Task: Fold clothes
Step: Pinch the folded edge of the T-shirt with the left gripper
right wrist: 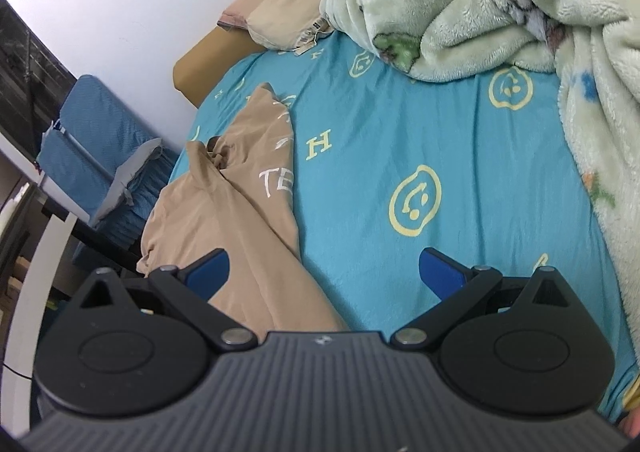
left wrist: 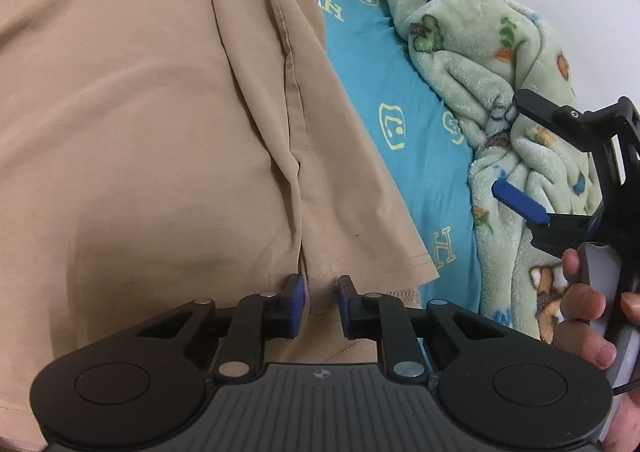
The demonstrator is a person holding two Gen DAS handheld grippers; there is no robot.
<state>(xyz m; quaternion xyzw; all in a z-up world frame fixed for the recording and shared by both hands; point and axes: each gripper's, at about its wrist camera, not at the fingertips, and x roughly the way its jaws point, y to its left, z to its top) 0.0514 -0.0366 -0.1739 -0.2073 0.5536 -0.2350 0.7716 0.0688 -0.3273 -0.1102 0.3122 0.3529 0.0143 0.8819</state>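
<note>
Bedsheet [right wrist: 400, 124], turquoise, carries tan shirt [left wrist: 140, 112] spread beside heaped green blanket [left wrist: 480, 64]. Left gripper [left wrist: 322, 302] has jaws narrowed around the shirt's hem fold; pads possibly not pinching yet, view unclear. Right gripper [right wrist: 324, 272] is released, jaws spread, empty, over the shirt's edge. Close fully on both layers before lifting.

Soft, even indoor light, faint shadows, sharp centres, strong fisheye bending at edges.

Turquoise bedsheet [right wrist: 360, 140] with yellow prints; rumpled green fleece blanket [left wrist: 472, 36] alongside; checked pillow [right wrist: 288, 8]; blue chair [right wrist: 92, 124].
</note>
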